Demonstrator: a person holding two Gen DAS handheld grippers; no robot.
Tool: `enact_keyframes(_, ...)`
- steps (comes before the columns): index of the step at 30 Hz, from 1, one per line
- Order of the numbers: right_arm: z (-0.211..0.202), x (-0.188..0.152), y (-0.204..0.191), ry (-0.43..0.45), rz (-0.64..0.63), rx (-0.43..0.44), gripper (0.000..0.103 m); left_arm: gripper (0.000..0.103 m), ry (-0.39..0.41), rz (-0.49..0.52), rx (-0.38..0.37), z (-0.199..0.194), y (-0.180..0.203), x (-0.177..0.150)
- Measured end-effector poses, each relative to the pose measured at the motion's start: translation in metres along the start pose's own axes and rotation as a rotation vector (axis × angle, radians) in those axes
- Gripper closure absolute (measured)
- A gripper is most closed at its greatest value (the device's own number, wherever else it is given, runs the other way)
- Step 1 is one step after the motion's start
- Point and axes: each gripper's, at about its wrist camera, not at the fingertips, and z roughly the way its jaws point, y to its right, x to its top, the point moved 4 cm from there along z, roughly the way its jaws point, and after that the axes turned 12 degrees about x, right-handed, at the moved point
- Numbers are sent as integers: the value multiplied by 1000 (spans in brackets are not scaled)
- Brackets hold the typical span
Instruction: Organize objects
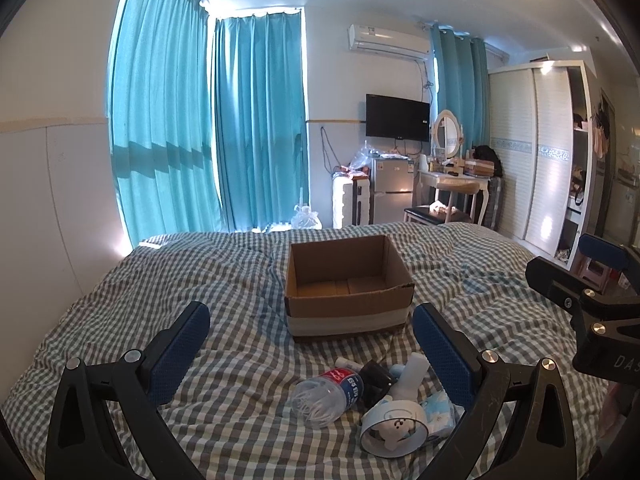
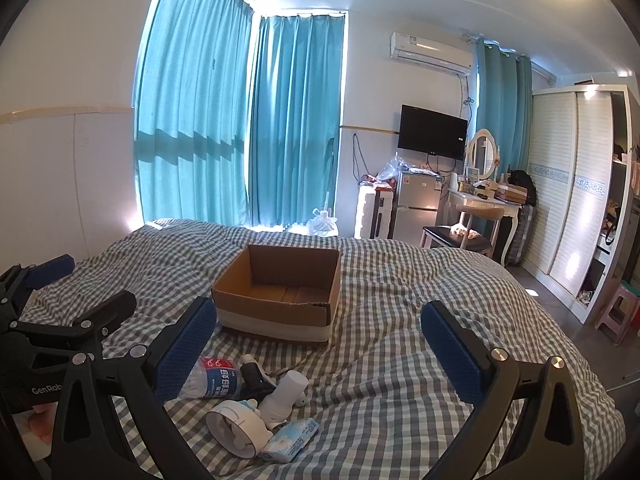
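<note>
The left gripper [image 1: 311, 344] was held with its blue-padded fingers [image 1: 182, 350] spread wide apart and nothing was gripped between them. Between and just below those fingers a small heap of objects was seen on the checked bedspread [image 1: 200, 280]: a clear plastic bottle [image 1: 326, 394] lying on its side, a dark small item [image 1: 376, 376] just beside it, a white handheld fan [image 1: 394, 420] and a blue tissue packet [image 1: 438, 410], all touching or overlapping one another. The right gripper [image 2: 318, 344] was likewise held wide apart and empty, its left finger [image 2: 186, 350] overlapping the bottle [image 2: 214, 380] in the right wrist view; contact could not be told. The fan [image 2: 244, 420] and packet [image 2: 290, 438] lay near the bottom edge of that view. Beyond the heap, an open cardboard box [image 1: 348, 284] stood upright on the bed, its inside bare, with a torn near rim. Bare bedspread was left around the box on every side, widest to its right. The two grippers were kept well apart.
</note>
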Motion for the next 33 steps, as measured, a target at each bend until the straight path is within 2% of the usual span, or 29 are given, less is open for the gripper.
enact_keyframes(6, 12, -13, -1, -34, 2, 7, 0, 0, -31, -5, -1, 12, 0, -15)
enact_keyframes(14, 45, -43, 5, -126, 25, 20, 0, 0, -123, -2, -17, 42, 4, -41)
enact_keyframes(23, 84, -77, 19, -225, 71, 30, 0, 0, -278, 59, -73, 88, 25, -80)
enact_keyframes(29, 102, -97, 20, -294, 74, 59, 0, 0, -390, 10, -105, 126, 27, -96)
enact_keyframes(32, 109, -106, 17, -330, 85, 87, 0, 3, -459, 1, -116, 145, 29, -105)
enact_keyframes(33, 109, -108, 16, -336, 94, 109, 0, 8, -481, -1, -106, 151, 29, -108)
